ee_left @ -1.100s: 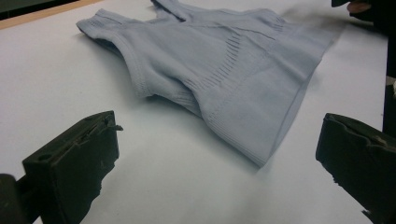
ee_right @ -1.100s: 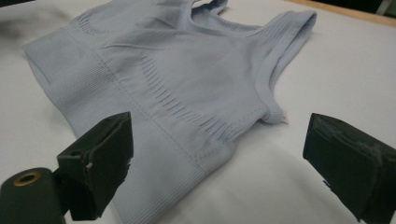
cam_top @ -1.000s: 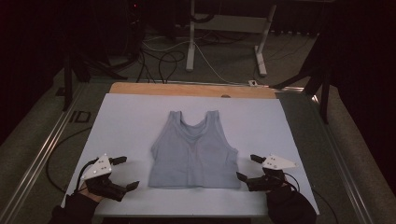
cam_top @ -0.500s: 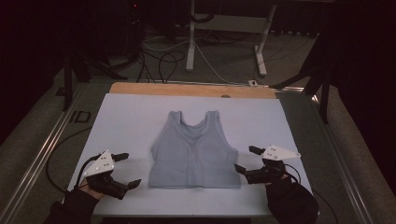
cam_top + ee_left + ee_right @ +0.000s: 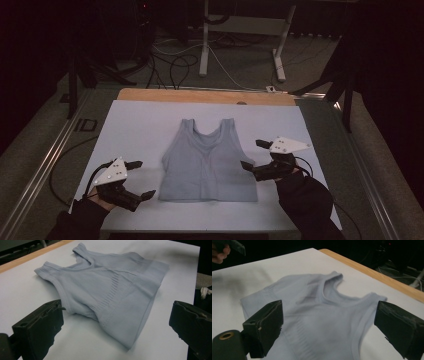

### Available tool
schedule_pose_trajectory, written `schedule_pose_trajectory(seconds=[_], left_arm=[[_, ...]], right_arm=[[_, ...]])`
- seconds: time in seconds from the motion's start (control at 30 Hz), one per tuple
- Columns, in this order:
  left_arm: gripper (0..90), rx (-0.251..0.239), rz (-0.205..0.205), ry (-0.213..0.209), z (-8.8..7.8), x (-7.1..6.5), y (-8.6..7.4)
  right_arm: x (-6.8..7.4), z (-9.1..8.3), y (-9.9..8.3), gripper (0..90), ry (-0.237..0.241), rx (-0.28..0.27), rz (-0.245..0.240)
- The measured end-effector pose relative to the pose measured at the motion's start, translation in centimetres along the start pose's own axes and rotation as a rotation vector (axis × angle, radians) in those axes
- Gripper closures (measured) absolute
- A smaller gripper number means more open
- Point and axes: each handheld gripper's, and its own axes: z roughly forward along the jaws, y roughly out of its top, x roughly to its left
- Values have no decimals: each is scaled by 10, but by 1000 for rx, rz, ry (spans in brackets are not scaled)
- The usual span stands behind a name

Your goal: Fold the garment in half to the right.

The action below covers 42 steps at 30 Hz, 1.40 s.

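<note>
A light grey sleeveless top [image 5: 206,162] lies flat at the centre of the white table cover [image 5: 135,125], straps toward 12 o'clock and hem toward 6 o'clock in the high view. The garment is spread out with its front side up; a ribbed band runs across its lower part in the left gripper view [image 5: 110,292].

The left gripper [image 5: 139,179] sits at 8 o'clock from the top, just beside the lower left corner of the hem. Its jaws are spread wide, one toward 12 o'clock and one toward 6 o'clock, with nothing between them. In the left gripper view the two black jaws frame the near hem corner of the top, and the cloth is clear of both jaws.

The right gripper [image 5: 252,154] sits at 3 o'clock from the top, at the right side seam below the armhole. Its jaws are also spread wide and hold nothing. The lower jaw tip lies at the edge of the cloth; contact cannot be confirmed. In the right gripper view [image 5: 324,322] the jaws straddle the side of the top, which appears slightly blurred.

A strip of bare wooden tabletop [image 5: 200,96] is exposed at 12 o'clock beyond the cover.
</note>
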Motion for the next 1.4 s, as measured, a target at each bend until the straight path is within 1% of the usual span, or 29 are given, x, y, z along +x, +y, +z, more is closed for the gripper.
schedule_pose_trajectory(seconds=[0.1,0.17,0.2,0.23,0.27,0.33,0.4,0.43,0.47,0.5,0.53,0.57,0.63,0.73,0.77,0.83,0.87,0.93,0.97,1.03,1.07,1.13,1.2,1.23,1.27,1.3,1.33,1.37,1.4], left_arm=[[4,8,8,1,2,-2,4],[4,6,4,0,4,-3,5],[4,11,9,0,4,-4,6],[4,11,9,0,4,-4,6],[4,12,9,-5,5,-5,7],[4,17,3,-5,7,-6,7],[4,24,5,-5,9,-8,8],[4,24,5,-5,9,-8,8],[4,23,3,-9,10,-9,8],[4,23,3,-9,10,-9,8],[4,26,-6,-9,11,-10,8],[4,36,-7,-10,12,-12,9],[4,37,-11,-15,14,-13,10],[4,38,-15,-12,15,-14,10],[4,41,-17,-11,16,-15,11],[4,41,-14,-15,18,-16,12],[4,45,-19,-9,20,-17,13],[4,44,-23,-13,21,-18,14],[4,45,-19,-11,22,-19,15],[4,49,-18,-5,23,-20,16],[4,52,-27,3,24,-21,16],[4,56,-28,10,25,-21,17],[4,58,-29,11,25,-22,18],[4,61,-35,16,26,-22,18],[4,62,-51,21,27,-23,18],[4,60,-58,20,28,-23,18],[4,69,-58,23,29,-23,18],[4,74,-64,35,30,-24,18],[4,73,-72,37,30,-23,18]], right_arm=[[-2,12,11,87,11,-8,-29],[-2,19,18,87,17,-20,-33],[-3,23,21,87,27,-24,-37],[-3,23,21,87,27,-24,-37],[-4,31,28,87,29,-23,-49],[-5,39,33,87,39,-21,-55],[-6,46,38,87,50,-18,-57],[-6,46,38,87,50,-18,-57],[-7,54,43,87,56,-14,-57],[-7,54,43,87,56,-14,-57],[-7,57,45,87,62,-14,-52],[-8,64,49,87,68,-11,-47],[-10,71,53,87,74,-8,-51],[-11,80,59,87,76,-9,-48],[-11,80,59,87,76,-9,-48],[-12,86,63,87,80,-6,-55],[-12,91,67,87,81,-4,-59],[-13,94,69,87,84,-5,-63],[-13,100,73,87,90,-1,-64],[-13,103,74,87,91,1,-67],[-13,109,76,87,95,3,-63],[-14,116,78,87,96,7,-65],[-14,119,79,87,98,12,-62],[-14,125,81,87,98,12,-58],[-14,129,82,87,100,15,-52],[-14,132,83,87,100,16,-51],[-14,135,84,87,101,19,-54],[-14,138,85,87,100,19,-55],[-15,141,85,87,100,20,-59]])
